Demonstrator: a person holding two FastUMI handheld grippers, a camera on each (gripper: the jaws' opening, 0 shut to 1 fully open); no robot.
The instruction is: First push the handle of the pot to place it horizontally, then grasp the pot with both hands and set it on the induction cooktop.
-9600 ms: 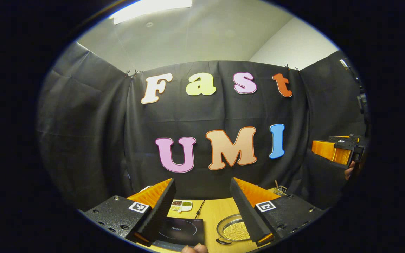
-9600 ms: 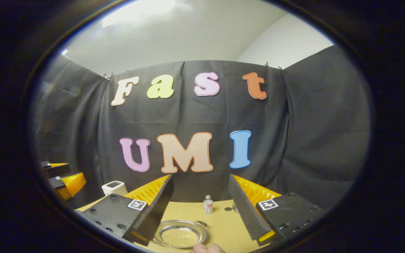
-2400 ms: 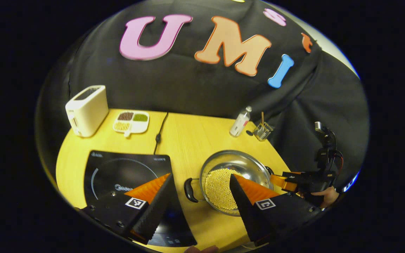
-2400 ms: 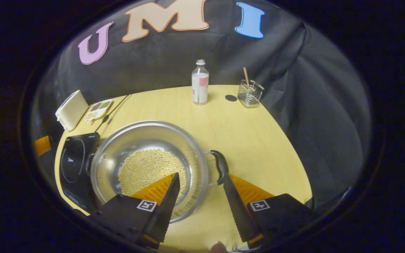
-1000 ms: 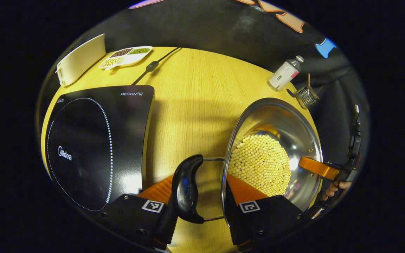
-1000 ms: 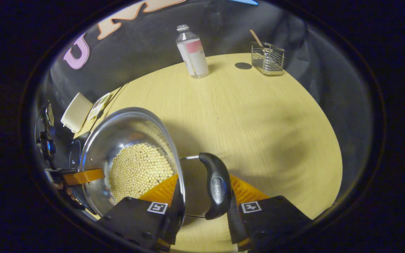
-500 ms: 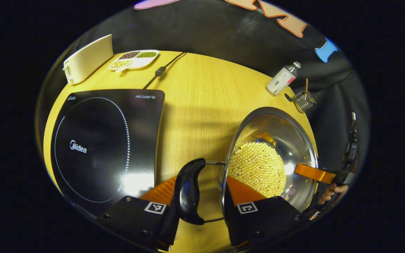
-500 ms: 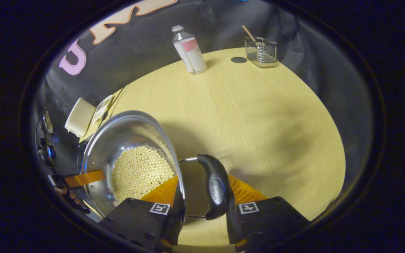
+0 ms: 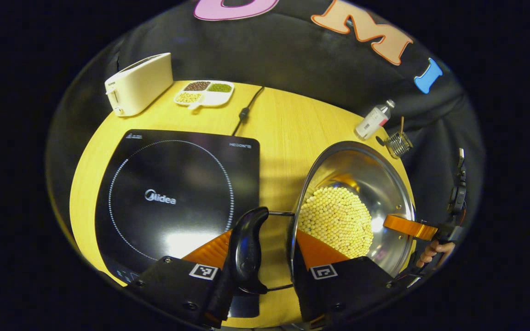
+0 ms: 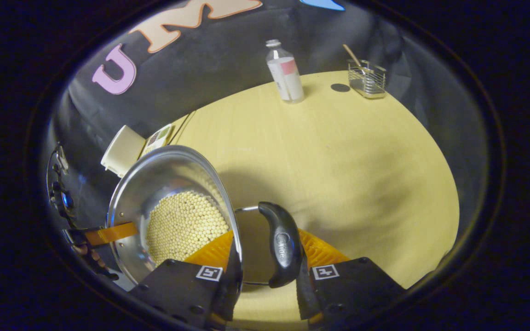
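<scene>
Left gripper view: pot (image 9: 361, 184) level, handles out sideways, each gripper's fingers (image 9: 221, 280) clamped around one handle (image 9: 246, 250).

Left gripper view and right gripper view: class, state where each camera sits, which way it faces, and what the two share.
Left gripper view: rides the left gripper, looks down over the induction cooktop and table; own fingers straddle the pot's left handle; a hand holds the other gripper.
Right gripper view: rides the right gripper, looks across the table toward the bottle; fingers straddle the right handle.
Shared: the pot of beans, toaster.
</scene>
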